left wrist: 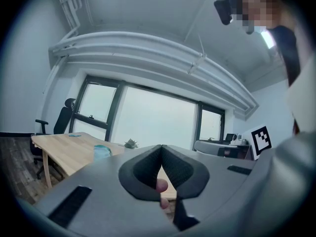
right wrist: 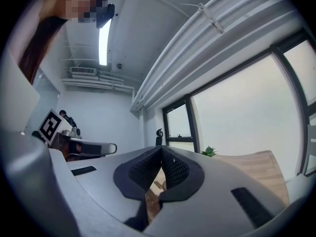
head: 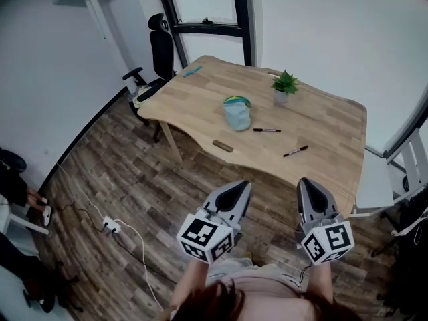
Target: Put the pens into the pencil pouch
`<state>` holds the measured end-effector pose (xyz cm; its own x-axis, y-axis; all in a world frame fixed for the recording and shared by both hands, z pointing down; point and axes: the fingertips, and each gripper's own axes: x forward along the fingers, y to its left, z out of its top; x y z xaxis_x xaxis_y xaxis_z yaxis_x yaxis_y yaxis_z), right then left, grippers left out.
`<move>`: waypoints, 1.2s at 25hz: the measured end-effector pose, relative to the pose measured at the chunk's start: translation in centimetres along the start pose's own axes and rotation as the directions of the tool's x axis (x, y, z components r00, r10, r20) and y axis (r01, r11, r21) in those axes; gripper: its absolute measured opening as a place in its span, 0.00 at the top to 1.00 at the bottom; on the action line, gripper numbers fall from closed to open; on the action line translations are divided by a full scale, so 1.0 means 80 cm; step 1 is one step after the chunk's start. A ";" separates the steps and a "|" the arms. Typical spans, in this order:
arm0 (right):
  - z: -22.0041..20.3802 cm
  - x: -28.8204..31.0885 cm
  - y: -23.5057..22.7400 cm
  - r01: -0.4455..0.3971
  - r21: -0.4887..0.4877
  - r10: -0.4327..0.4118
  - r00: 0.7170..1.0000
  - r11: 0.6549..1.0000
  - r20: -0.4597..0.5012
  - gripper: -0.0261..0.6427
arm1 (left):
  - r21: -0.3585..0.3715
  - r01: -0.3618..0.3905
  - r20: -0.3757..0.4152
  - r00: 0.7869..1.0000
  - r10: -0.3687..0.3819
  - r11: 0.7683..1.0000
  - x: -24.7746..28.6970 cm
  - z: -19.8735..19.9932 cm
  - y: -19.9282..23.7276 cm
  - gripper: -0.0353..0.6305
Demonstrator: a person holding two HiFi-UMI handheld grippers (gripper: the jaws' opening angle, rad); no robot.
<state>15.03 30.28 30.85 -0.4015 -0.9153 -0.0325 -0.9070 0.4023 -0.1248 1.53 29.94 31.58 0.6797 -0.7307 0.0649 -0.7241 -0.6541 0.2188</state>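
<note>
The left gripper [head: 235,194] and right gripper [head: 309,191], low in frame, are both pressed together on nothing. Above them, mid-frame, a wooden table [head: 328,116] bears the pencil pouch [head: 237,114], a pen [head: 267,130] to its right, and a second pen [head: 295,151] lower right. An office chair [head: 159,51] stands upper left on the plank floor [head: 127,166].

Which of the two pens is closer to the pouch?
The level pen just right of the pouch; the tilted pen lies farther right and nearer the camera.

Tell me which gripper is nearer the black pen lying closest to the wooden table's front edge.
Right. The right gripper hangs just short of the table edge, almost in line with the black pen; the left gripper is farther off to the pen's left.
</note>
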 end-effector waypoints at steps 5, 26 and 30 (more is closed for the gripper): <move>-0.007 0.021 0.008 0.037 0.046 -0.037 0.999 0.998 -0.015 0.96 | 0.001 0.028 -0.018 0.999 -0.028 1.000 -0.004 -0.002 0.028 0.94; -0.050 0.158 -0.091 0.109 0.039 -0.104 0.987 0.993 -0.121 0.96 | -0.051 0.009 -0.081 0.997 -0.013 0.999 0.111 -0.024 0.160 0.94; -0.058 0.202 -0.126 0.132 0.052 -0.122 0.979 0.990 -0.163 0.96 | -0.055 0.012 -0.087 0.996 -0.017 0.998 0.158 -0.018 0.191 0.94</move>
<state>17.08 11.54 36.18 -0.3033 -0.9418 0.1449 -0.9441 0.2764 -0.1796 -0.75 10.98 37.12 0.6995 -0.6997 0.1456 -0.7082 -0.6512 0.2728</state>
